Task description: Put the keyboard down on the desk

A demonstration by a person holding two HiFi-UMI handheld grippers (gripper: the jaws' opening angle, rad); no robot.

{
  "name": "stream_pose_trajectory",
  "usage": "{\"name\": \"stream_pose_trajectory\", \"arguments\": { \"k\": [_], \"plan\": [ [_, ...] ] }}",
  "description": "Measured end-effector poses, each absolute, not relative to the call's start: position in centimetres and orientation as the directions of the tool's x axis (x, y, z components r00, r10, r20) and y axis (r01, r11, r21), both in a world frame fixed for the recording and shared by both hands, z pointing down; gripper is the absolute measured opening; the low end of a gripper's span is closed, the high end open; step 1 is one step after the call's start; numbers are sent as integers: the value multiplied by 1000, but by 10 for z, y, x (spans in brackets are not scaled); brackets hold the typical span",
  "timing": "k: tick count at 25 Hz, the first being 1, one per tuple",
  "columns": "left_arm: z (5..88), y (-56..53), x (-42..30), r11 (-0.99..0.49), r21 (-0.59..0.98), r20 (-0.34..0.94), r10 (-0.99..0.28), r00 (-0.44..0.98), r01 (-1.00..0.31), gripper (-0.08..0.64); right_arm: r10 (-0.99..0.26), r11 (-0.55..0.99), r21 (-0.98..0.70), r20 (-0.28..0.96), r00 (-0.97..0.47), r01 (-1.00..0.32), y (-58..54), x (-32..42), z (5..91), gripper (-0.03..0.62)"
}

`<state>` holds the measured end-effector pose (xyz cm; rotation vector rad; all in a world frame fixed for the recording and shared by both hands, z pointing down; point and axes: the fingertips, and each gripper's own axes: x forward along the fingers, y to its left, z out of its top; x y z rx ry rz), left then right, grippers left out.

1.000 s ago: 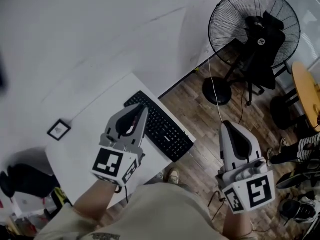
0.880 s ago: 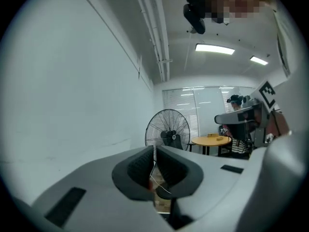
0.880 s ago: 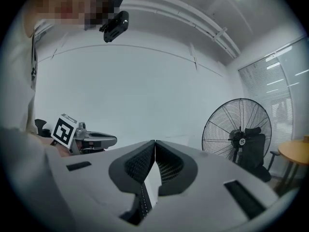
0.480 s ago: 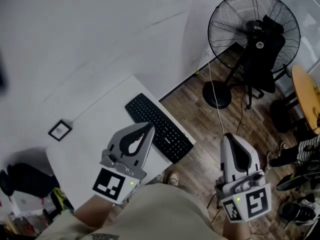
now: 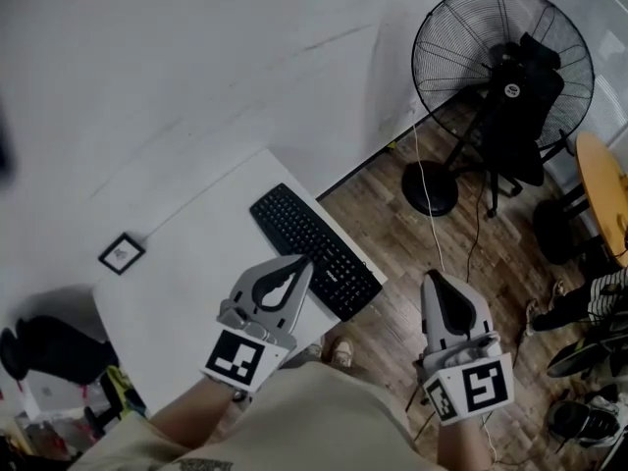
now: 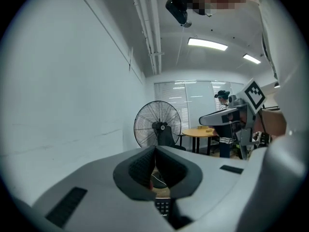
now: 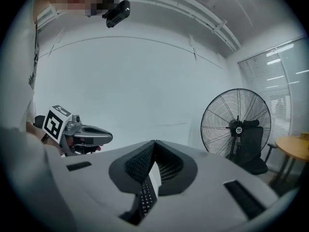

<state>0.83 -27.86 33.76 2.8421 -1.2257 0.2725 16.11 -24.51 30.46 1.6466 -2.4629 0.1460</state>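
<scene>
The black keyboard (image 5: pixel 314 250) lies flat along the right edge of the white desk (image 5: pixel 186 253). My left gripper (image 5: pixel 302 263) is shut and empty, its tips over the keyboard's near long edge, not touching it. In the left gripper view the jaws (image 6: pixel 155 149) meet, with a few keys of the keyboard (image 6: pixel 163 206) showing below them. My right gripper (image 5: pixel 432 281) hangs over the wooden floor right of the desk, shut and empty. The right gripper view shows its jaws (image 7: pixel 154 143) together, the keyboard (image 7: pixel 145 197) beneath, and the left gripper (image 7: pixel 104 137) beside.
A small framed square (image 5: pixel 121 253) sits on the desk's left part. A black standing fan (image 5: pixel 500 67) and a chair with a dark jacket (image 5: pixel 525 106) stand on the floor at the right. A round wooden table (image 5: pixel 601 194) is at the right edge. A white cable (image 5: pixel 432 214) runs across the floor.
My left gripper has drawn back from over the keyboard toward me and sunk a little. My right gripper has sunk and come closer. The keyboard has stayed in place on the desk.
</scene>
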Motion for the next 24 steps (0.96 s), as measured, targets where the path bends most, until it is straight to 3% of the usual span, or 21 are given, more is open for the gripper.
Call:
{"name": "stream_pose_trajectory", "arguments": {
  "k": [24],
  "plan": [
    [354,-276,10,-688,-5,205,-711,673,-726,23,-896,375,9,258,-360,-927,-245,165,332,25]
  ]
}}
